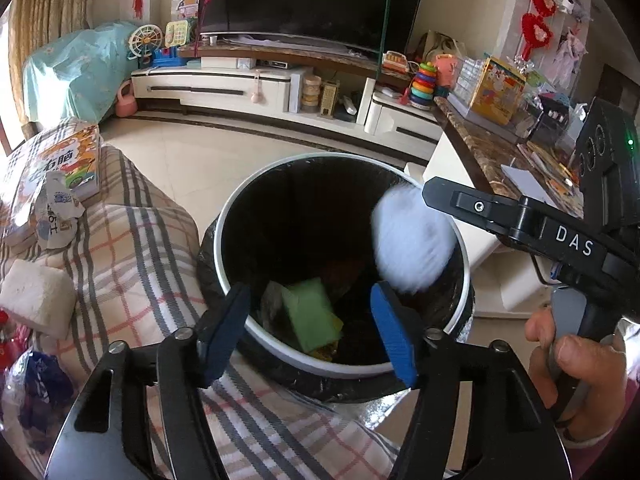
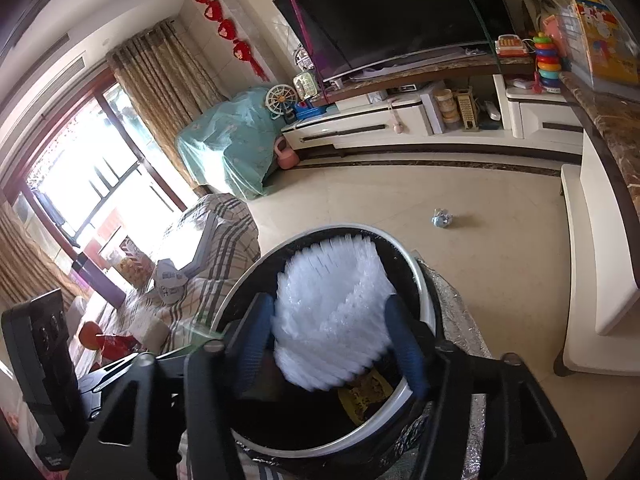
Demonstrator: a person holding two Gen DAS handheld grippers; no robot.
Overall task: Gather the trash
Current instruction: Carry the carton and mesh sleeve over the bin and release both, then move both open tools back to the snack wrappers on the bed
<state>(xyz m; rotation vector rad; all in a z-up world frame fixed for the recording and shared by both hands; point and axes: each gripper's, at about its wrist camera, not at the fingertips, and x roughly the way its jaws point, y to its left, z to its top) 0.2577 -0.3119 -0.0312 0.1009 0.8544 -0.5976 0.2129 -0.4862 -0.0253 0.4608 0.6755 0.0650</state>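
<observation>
A round bin with a white rim [image 1: 256, 330] and black liner stands beside the plaid sofa; it also shows in the right wrist view [image 2: 428, 292]. Inside lie a green sponge [image 1: 314, 314] and dark wrappers. A white foam net piece [image 1: 410, 240], blurred, is over the bin's opening just below my right gripper's finger [image 1: 472, 206]. In the right wrist view the white foam piece [image 2: 334, 320] lies between my right gripper's [image 2: 332, 344] parted pads; contact is unclear. My left gripper [image 1: 310, 332] is open and empty above the bin's near rim.
On the plaid sofa [image 1: 132, 240] lie a crumpled paper wrapper [image 1: 58, 210], a white foam block [image 1: 38, 298], a book [image 1: 70, 164] and a blue bag [image 1: 40, 392]. A crumpled ball of trash [image 2: 442, 218] lies on the floor. A marble-topped table [image 1: 476, 148] stands right.
</observation>
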